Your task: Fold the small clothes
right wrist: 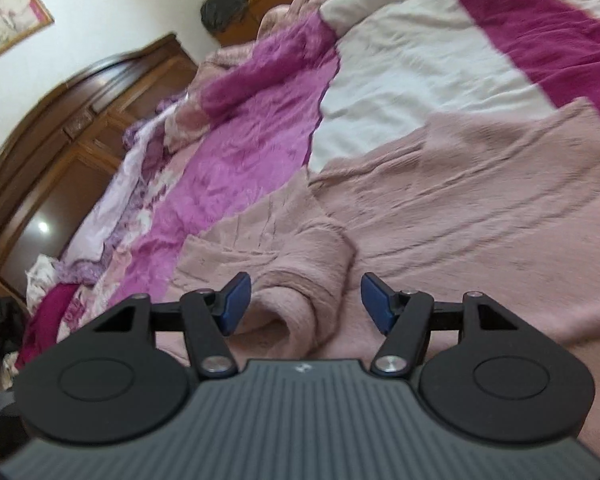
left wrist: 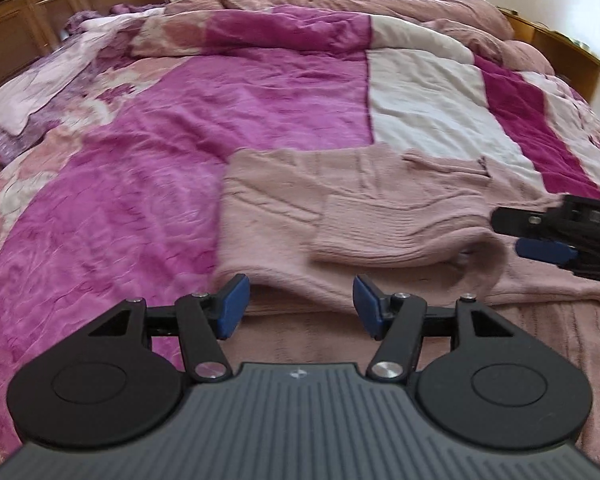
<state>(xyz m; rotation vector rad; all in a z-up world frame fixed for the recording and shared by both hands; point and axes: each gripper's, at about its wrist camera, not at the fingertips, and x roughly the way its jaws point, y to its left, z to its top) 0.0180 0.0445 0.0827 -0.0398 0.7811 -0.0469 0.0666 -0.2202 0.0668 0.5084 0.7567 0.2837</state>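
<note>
With the pink sweater lying part-folded on the quilt, our left gripper and right gripper both spread and empty, we judge another fold needs fresh grips.

Bedspread is lying flat w/ open room left of the sweater. Right gripper is crowding the sweater's right edge; bunched blanket is blocking the far side.

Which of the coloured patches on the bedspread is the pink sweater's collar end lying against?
The white patch. The pink sweater has its collar end overlapping that pale panel, while the bright magenta patch lies to its left.
</note>
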